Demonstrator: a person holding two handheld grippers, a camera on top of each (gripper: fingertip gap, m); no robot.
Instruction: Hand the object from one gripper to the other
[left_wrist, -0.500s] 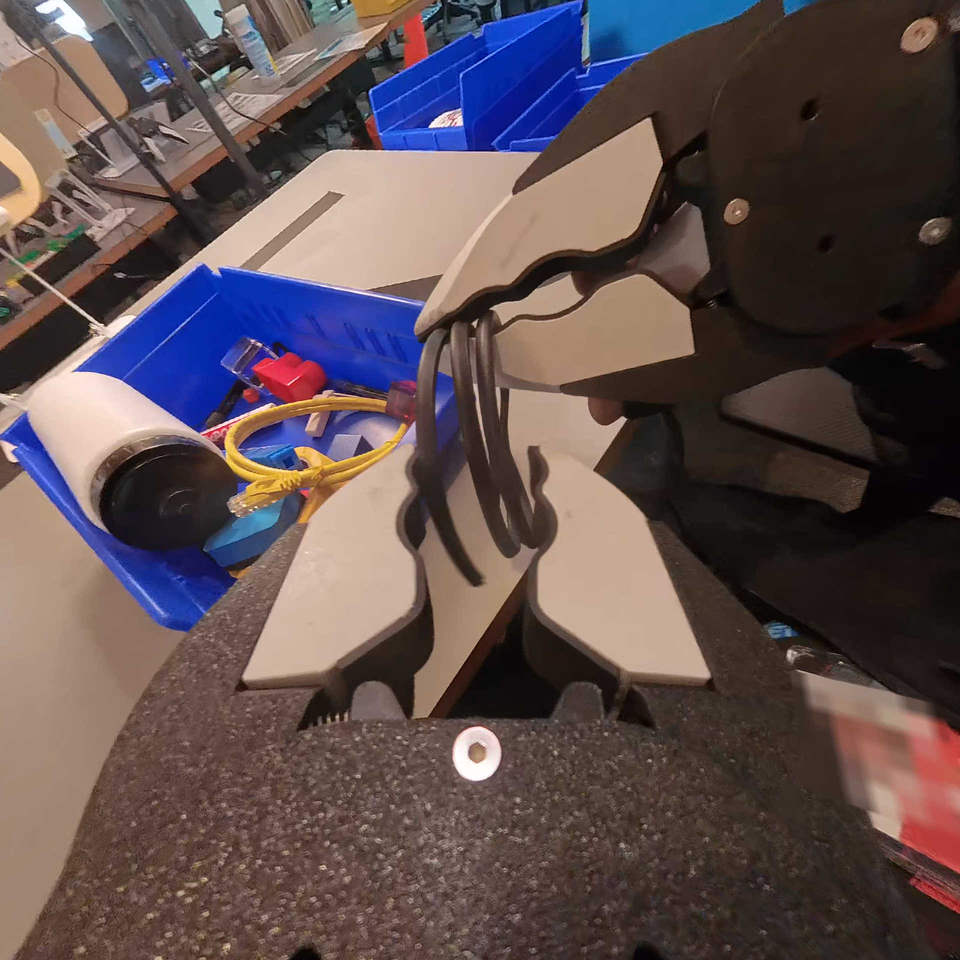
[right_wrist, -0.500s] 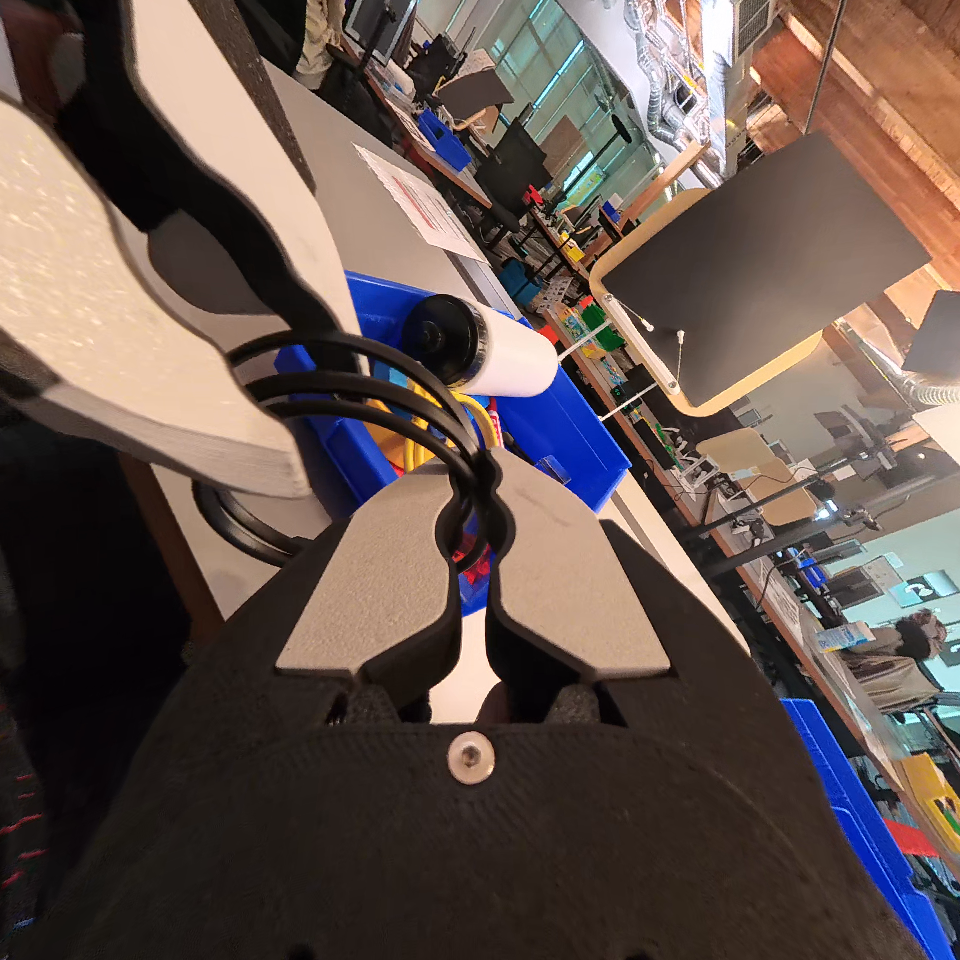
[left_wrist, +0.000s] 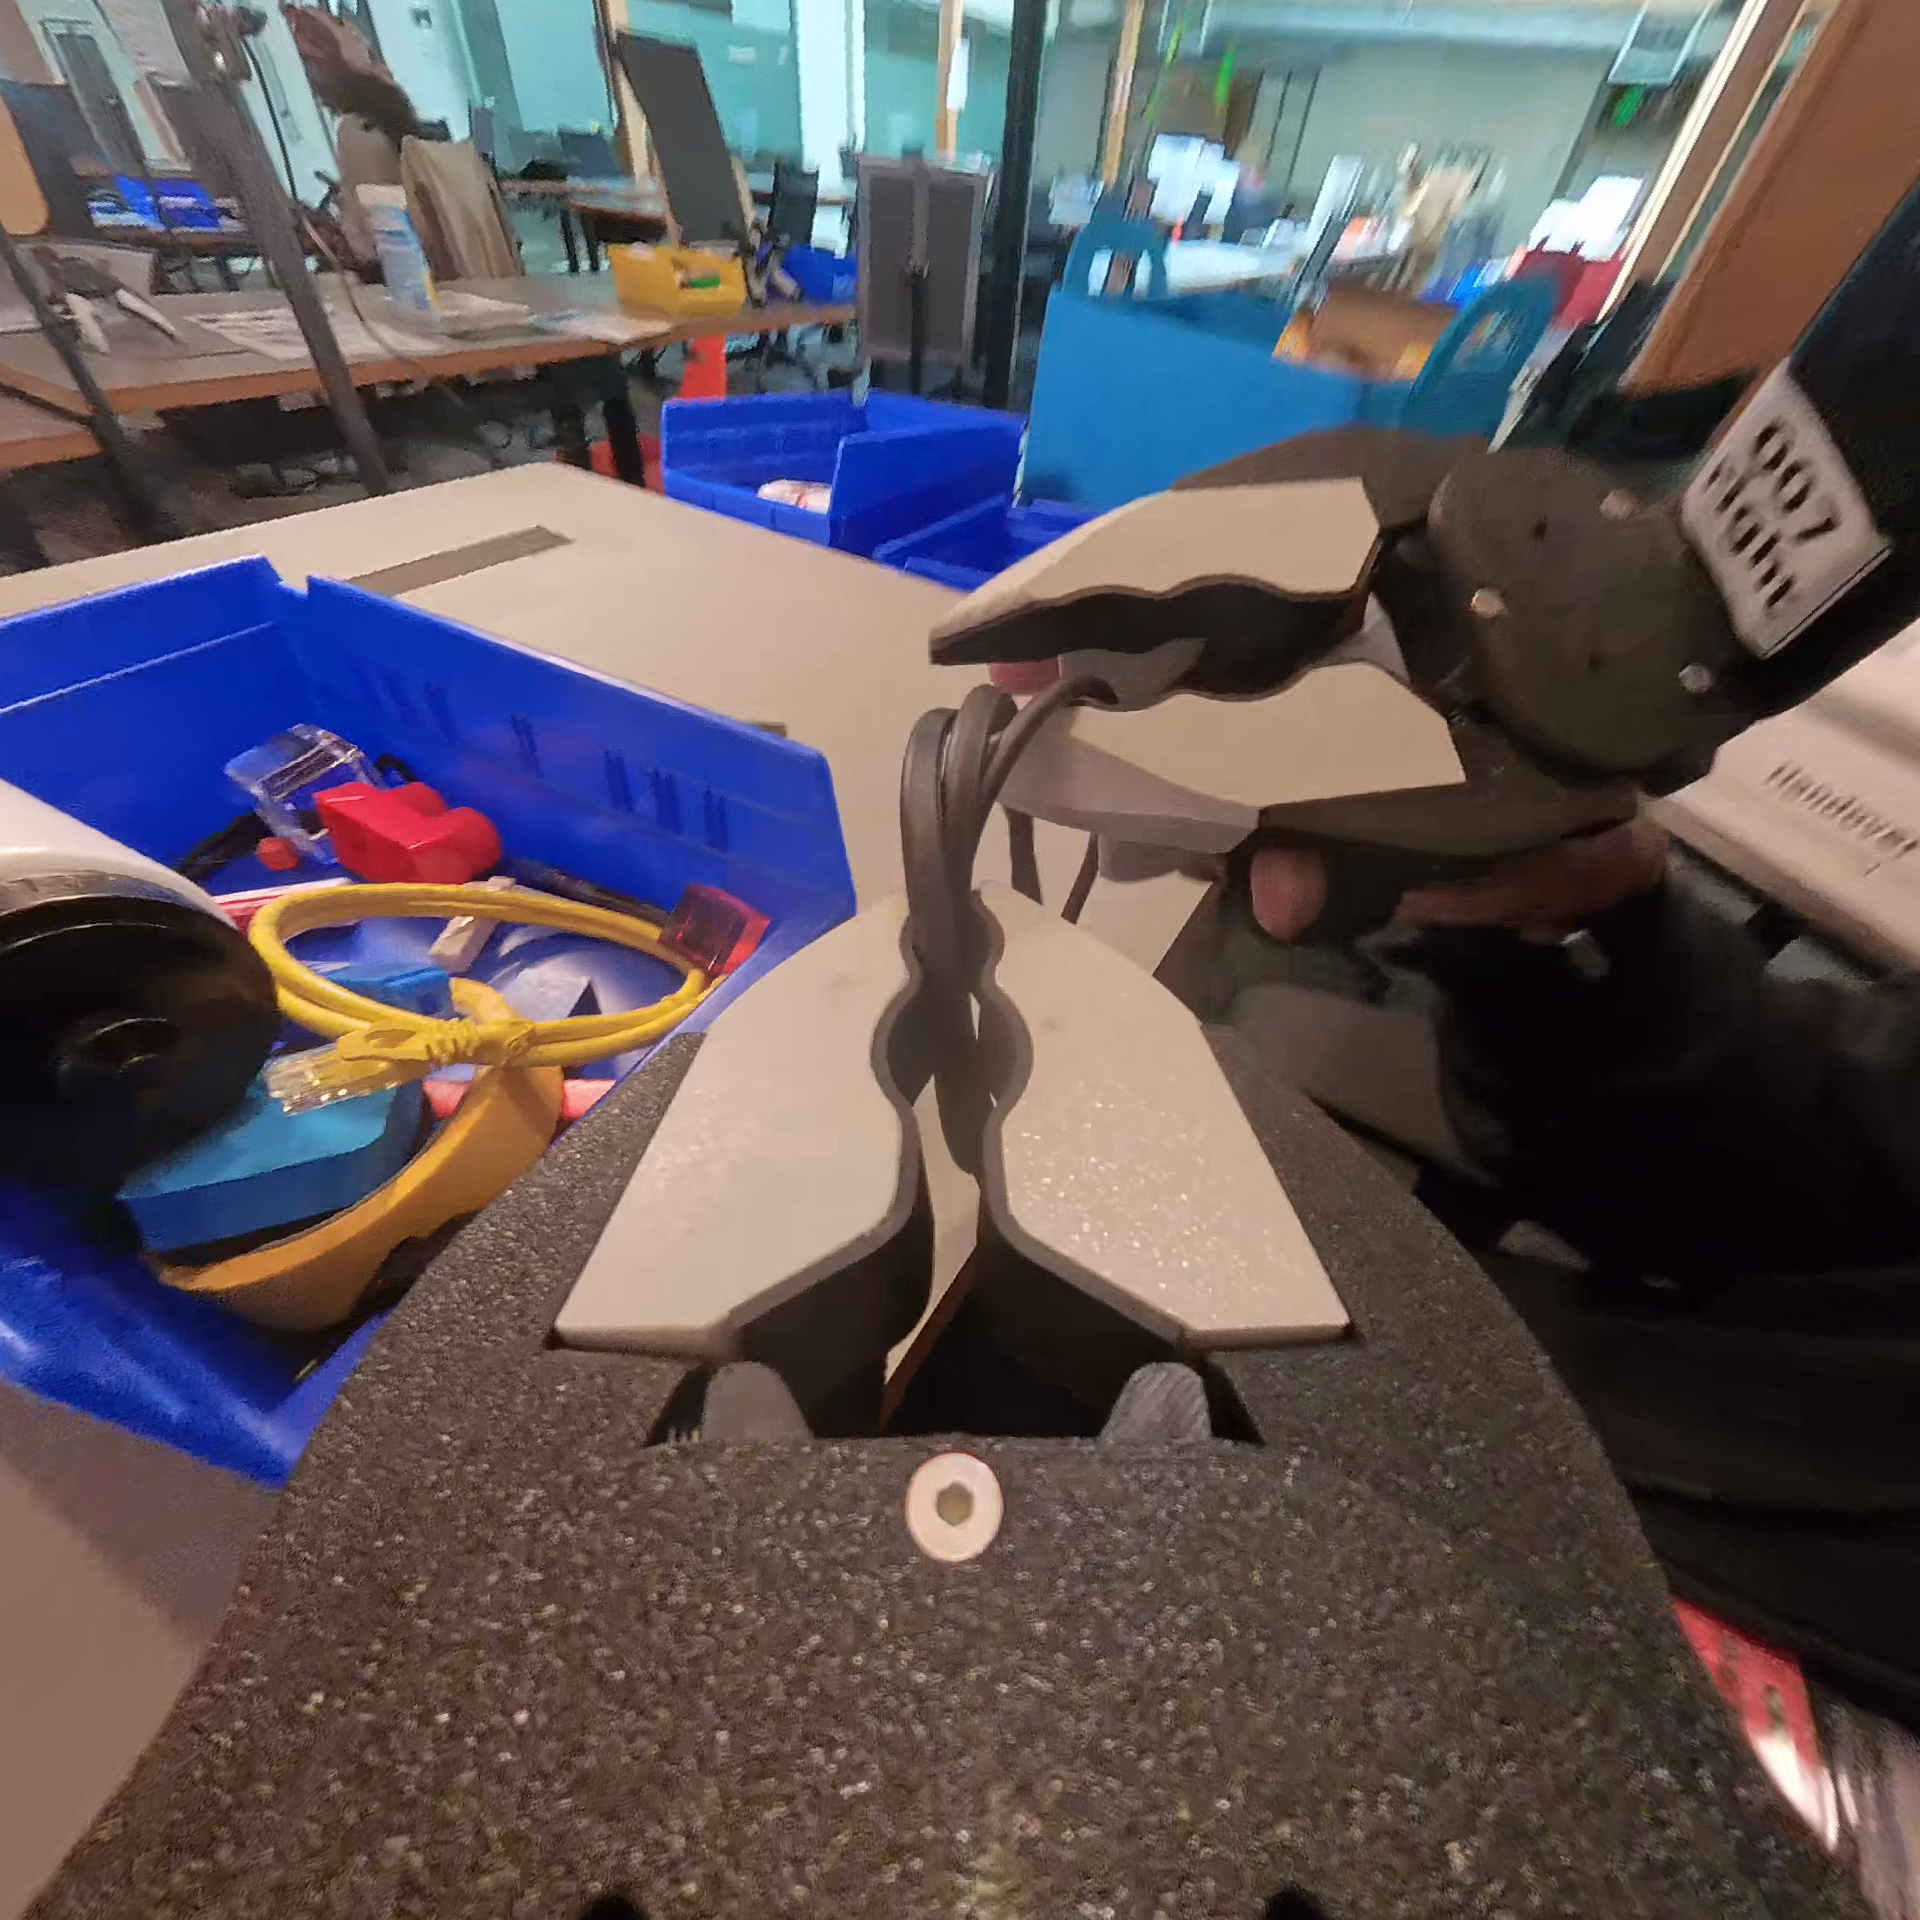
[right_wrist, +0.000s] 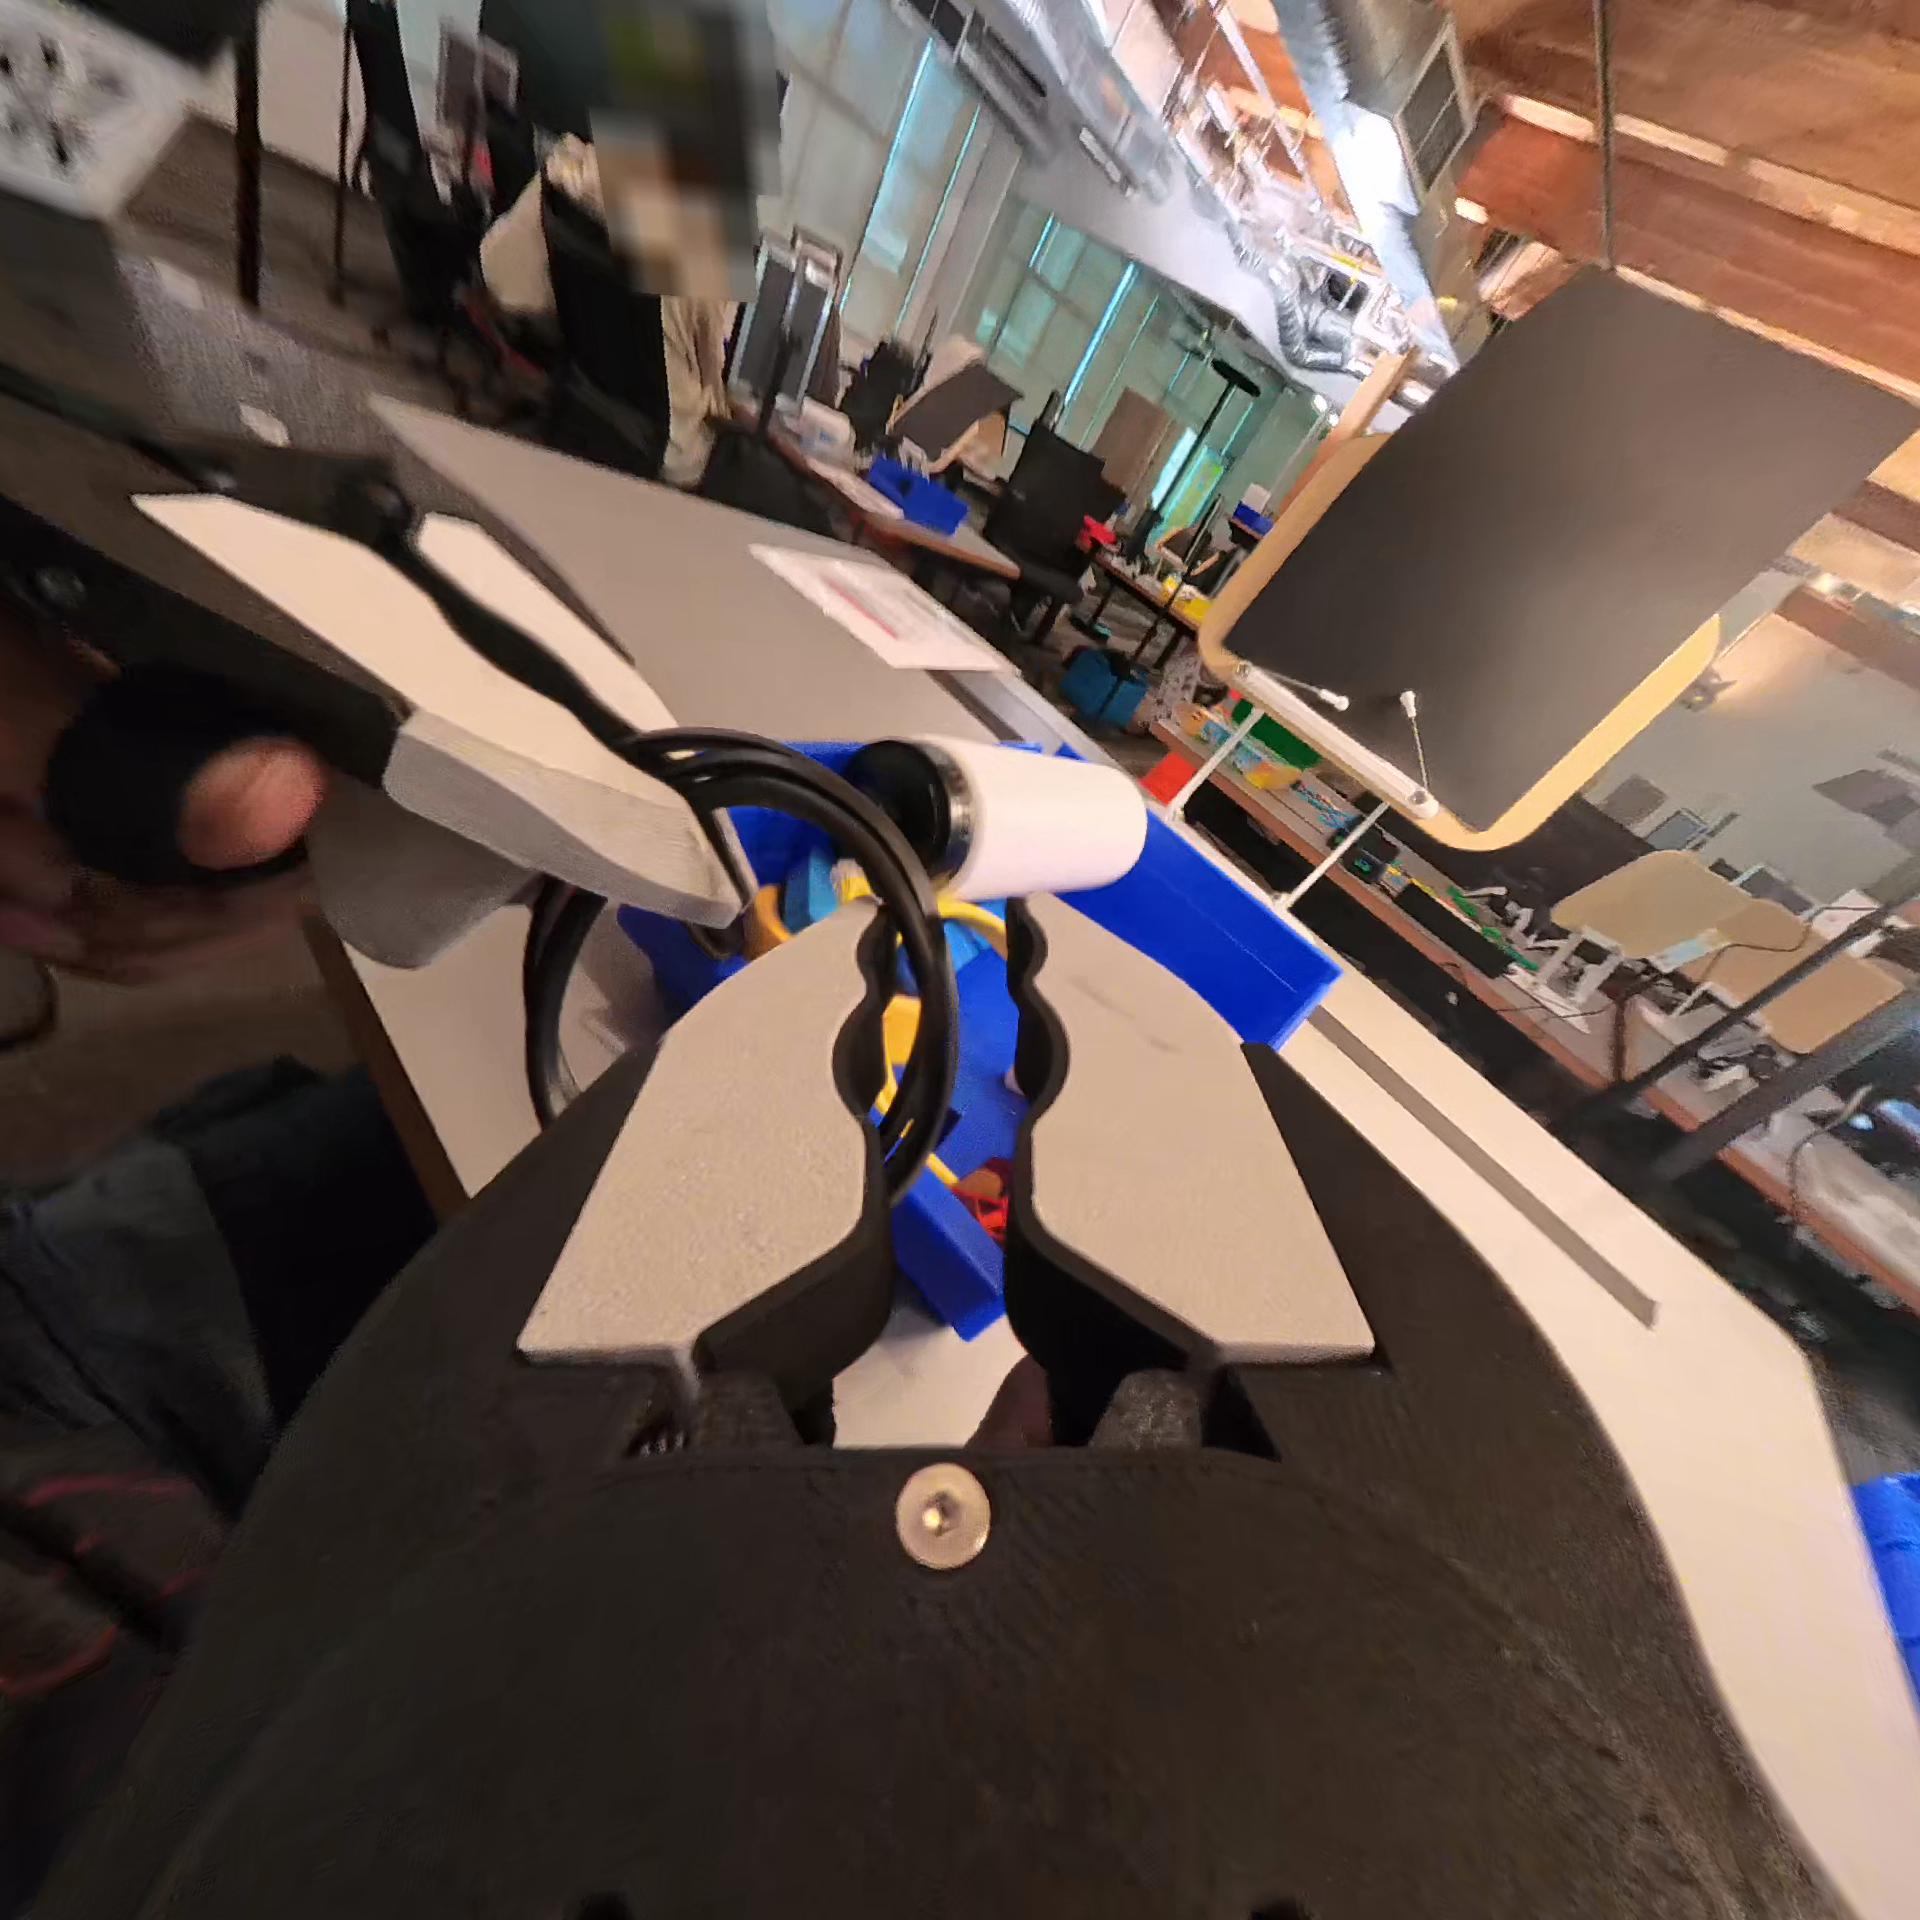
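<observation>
The left gripper (left_wrist: 951, 956) is clenched on the black cable coil (left_wrist: 940, 831); the strands pass between its grey fingers (left_wrist: 769, 1122) and are pinched at the tips. To the left of this gripper sits a blue bin (left_wrist: 582, 727) on the grey table (left_wrist: 665, 603). The bin holds a white roller (left_wrist: 94, 987) at its far left, then a yellow cable (left_wrist: 457, 1029) and a red block (left_wrist: 405, 831). Above and to the right of the left gripper, the right gripper (left_wrist: 997, 675) lies across the view, its tips around the top of the coil.

In the right wrist view, the left gripper (right_wrist: 717, 883) enters from the left, gripping the coil (right_wrist: 914, 914). The right gripper (right_wrist: 945, 935) stands released: its jaws are parted, and the coil hangs in the gap, close against the left finger (right_wrist: 727, 1143), clear of the right one. Beyond the tips lie the bin (right_wrist: 1195, 935) and the roller (right_wrist: 1039, 821).
</observation>
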